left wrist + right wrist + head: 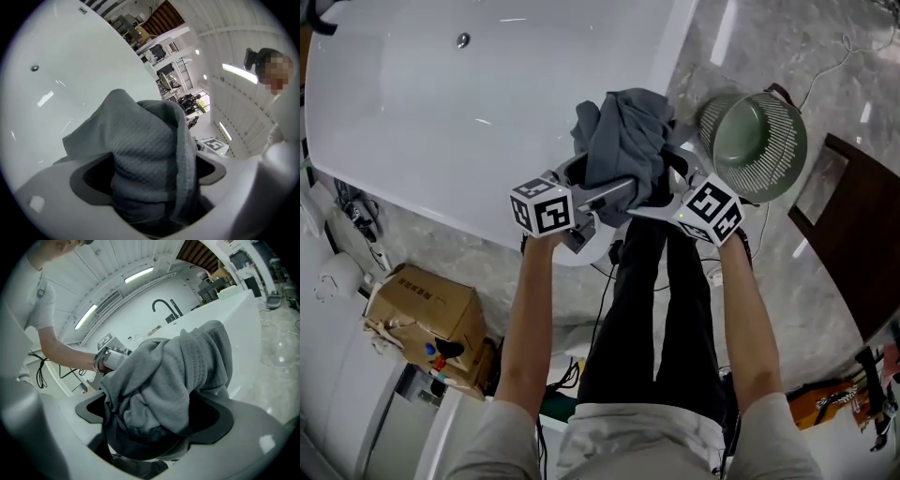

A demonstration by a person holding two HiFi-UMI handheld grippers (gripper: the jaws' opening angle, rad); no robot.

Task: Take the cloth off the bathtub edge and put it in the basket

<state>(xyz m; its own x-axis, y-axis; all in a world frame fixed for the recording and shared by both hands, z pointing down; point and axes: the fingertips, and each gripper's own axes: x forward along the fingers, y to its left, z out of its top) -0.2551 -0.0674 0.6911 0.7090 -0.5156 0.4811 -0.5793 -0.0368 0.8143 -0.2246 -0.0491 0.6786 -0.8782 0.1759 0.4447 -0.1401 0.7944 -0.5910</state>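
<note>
A crumpled grey cloth (623, 150) is heaped on the near rim of the white bathtub (441, 112). My left gripper (591, 183) comes at it from the left and my right gripper (667, 183) from the right. In the left gripper view the cloth (145, 164) fills the middle between wide jaws of the left gripper (147, 187), with dark gaps at both pads. The right gripper view shows the same: the cloth (173, 380) sags between the spread jaws of the right gripper (154, 427), unpinched. A round green slatted basket (755, 141) stands on the floor right of the tub.
A cardboard box (427, 314) sits on the marble floor at lower left, with cables near it. Dark wooden furniture (862, 253) stands at the right edge. The person's black-trousered legs (647, 309) are below the grippers. A black faucet (164, 308) rises at the tub's far side.
</note>
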